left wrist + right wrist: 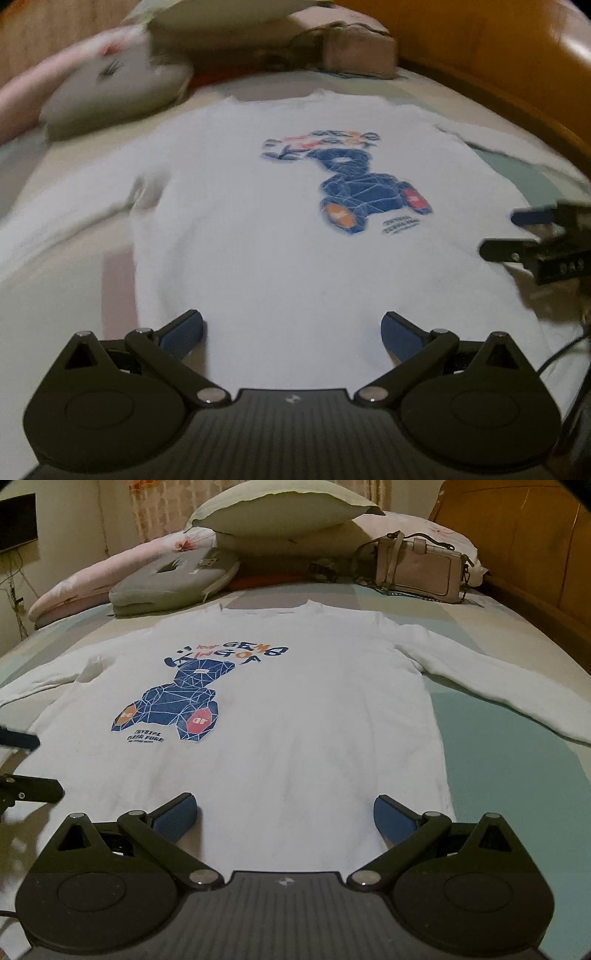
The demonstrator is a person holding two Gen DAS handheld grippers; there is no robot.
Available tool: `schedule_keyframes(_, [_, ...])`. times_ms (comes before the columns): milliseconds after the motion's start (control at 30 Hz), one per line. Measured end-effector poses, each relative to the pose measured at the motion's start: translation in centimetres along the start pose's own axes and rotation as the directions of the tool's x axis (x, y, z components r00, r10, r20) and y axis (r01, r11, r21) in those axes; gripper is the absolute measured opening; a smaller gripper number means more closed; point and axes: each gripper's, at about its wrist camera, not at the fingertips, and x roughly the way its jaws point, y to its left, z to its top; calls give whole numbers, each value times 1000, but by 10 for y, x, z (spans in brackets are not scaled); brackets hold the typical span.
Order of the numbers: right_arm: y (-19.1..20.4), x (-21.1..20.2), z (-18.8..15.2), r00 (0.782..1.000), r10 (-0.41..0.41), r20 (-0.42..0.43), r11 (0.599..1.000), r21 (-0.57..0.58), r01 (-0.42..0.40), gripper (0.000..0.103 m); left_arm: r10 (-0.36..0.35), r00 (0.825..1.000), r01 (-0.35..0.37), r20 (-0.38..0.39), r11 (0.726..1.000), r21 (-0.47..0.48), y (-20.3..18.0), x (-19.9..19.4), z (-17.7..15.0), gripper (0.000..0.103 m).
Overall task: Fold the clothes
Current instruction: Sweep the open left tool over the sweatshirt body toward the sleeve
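Note:
A white long-sleeved shirt (288, 709) with a blue bear print (177, 705) lies flat and face up on the bed, sleeves spread to both sides, neck at the far end. In the left wrist view the same shirt (258, 240) looks blurred. My left gripper (291, 332) is open over the hem, nothing between its blue pads. My right gripper (284, 814) is open over the hem near the shirt's right side, also holding nothing. Each gripper shows at the edge of the other's view: the right gripper (517, 232) and the left gripper (33, 764).
At the head of the bed lie a grey cushion (173, 579), a pink floral pillow (85, 583), a pale green pillow (280, 513) and a beige handbag (421, 568). A wooden headboard (524, 554) runs along the right. The striped bedsheet (509, 775) shows right of the shirt.

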Motion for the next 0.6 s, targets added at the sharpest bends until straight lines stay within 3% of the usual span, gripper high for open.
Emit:
schedule_keyframes(167, [1, -2, -1, 1000, -1, -5, 1000, -6, 1, 103, 14, 999, -16, -51, 999, -29, 12, -11, 8, 102])
schedule_keyframes(267, [0, -3, 0, 1000, 3, -8, 1000, -5, -3, 103, 15, 1000, -15, 7, 1000, 20, 7, -11, 29, 102])
schedule_keyframes(367, [-1, -1, -1, 1000, 4, -8, 1000, -2, -4, 103, -30, 999, 30, 20, 999, 15, 9, 9, 45, 102])
schedule_keyframes(433, [0, -1, -1, 1000, 1, -11, 1000, -3, -1, 103, -30, 999, 30, -21, 999, -14, 18, 25, 47, 102])
schedule_keyframes(600, [1, -1, 1, 1000, -4, -21, 1000, 2, 4, 103, 74, 997, -75, -38, 997, -25, 29, 18, 41, 102])
